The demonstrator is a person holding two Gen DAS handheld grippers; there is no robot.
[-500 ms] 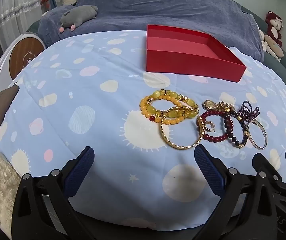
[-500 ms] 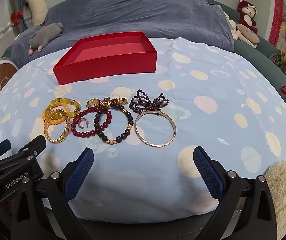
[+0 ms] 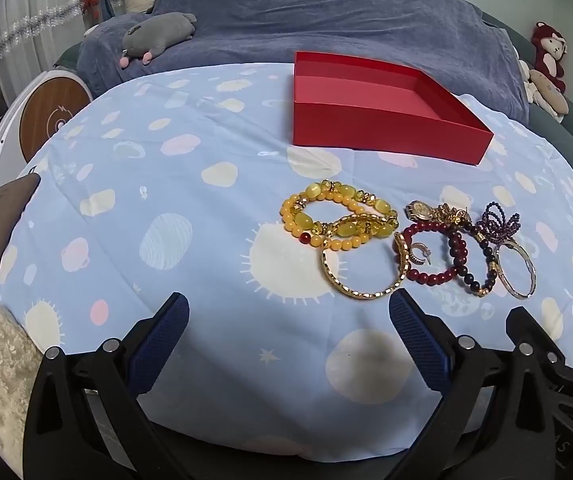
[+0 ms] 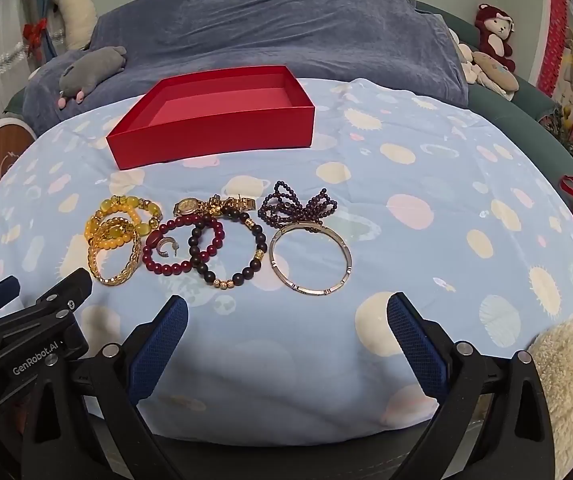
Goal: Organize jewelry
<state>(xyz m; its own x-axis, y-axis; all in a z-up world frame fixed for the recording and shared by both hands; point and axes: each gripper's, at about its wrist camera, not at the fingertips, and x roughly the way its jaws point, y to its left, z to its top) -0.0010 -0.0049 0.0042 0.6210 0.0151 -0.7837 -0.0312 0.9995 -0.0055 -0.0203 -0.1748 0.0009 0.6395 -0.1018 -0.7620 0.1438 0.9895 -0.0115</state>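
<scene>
Left wrist view: left claw [image 3: 288,316] was seen spread wide, blue pads apart, nothing between them, held above the near part of the tabletop [image 3: 166,184], which was covered by a light blue patterned cloth. Right claw [image 4: 286,316] was likewise spread wide and empty, over the near edge of the same cloth. Neither claw was touching any jewelry.

Jewelry was laid in a loose row across the middle of the cloth:
- yellow bead bracelets [image 3: 326,212] at the left end, overlapped by a gold chain bangle [image 3: 360,294]
- dark red bead bracelet [image 4: 182,266] next, with a small silver earring [image 4: 165,247] lying inside its loop
- black bead bracelet [image 4: 246,270] overlapping the red one
- gold watch [image 4: 190,206] just behind those two
- purple bead strand [image 4: 298,206] bunched up further right
- thin metal bangle [image 4: 310,258] at the right end, its far rim touching the purple strand

Red box [image 3: 370,136] was seen open and empty, set behind the row, apart from the jewelry, toward the far side of the tabletop.

Behind the tabletop a blue-grey covered sofa [image 4: 270,28] was visible, with a grey plush toy [image 4: 90,66] lying on it at the left.
</scene>
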